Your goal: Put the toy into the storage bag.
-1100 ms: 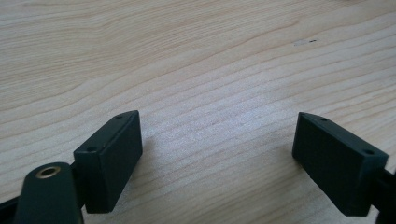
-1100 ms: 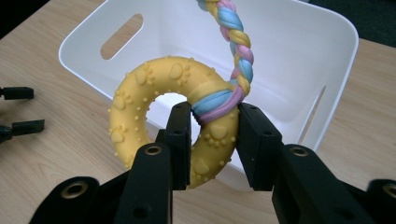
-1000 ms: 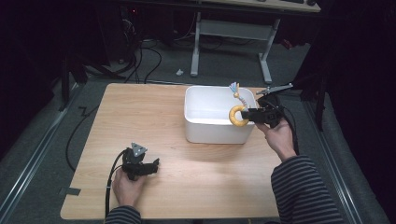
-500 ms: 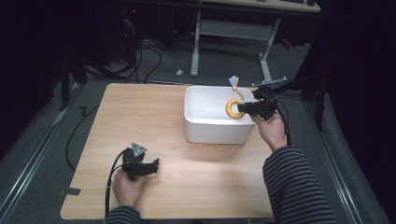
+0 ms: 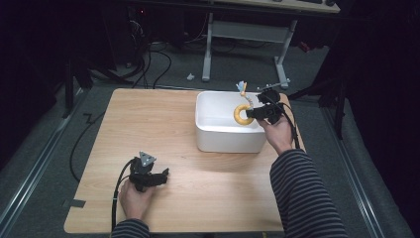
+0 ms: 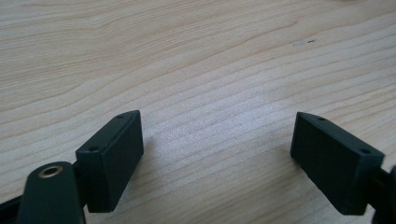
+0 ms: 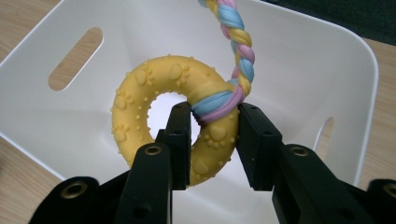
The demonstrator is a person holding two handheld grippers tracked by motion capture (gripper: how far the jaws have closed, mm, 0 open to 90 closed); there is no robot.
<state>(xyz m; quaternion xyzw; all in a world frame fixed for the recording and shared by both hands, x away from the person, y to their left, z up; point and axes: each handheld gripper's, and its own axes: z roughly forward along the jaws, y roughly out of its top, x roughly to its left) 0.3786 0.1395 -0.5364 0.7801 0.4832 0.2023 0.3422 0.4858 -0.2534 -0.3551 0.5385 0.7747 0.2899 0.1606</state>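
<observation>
A yellow ring toy (image 7: 154, 98) with paw prints and a braided pastel rope (image 7: 233, 32) tied to it hangs over the inside of the white bin (image 7: 299, 60). My right gripper (image 7: 212, 140) is shut on the ring where the rope is knotted. In the high view the yellow ring toy (image 5: 242, 114) sits above the right half of the white bin (image 5: 218, 134), held by the right gripper (image 5: 253, 114). My left gripper (image 5: 161, 176) rests low near the table's front left, open, its fingers (image 6: 114, 158) spread above bare wood.
The wooden table (image 5: 163, 129) lies between the two hands. The bin has slot handles (image 7: 74, 58) in its walls. A metal desk frame (image 5: 245, 44) and cables (image 5: 153, 54) stand on the floor beyond the far edge.
The right gripper has carried the ring toy leftward from the bin's right rim to above its inside. The left gripper has stayed put.
</observation>
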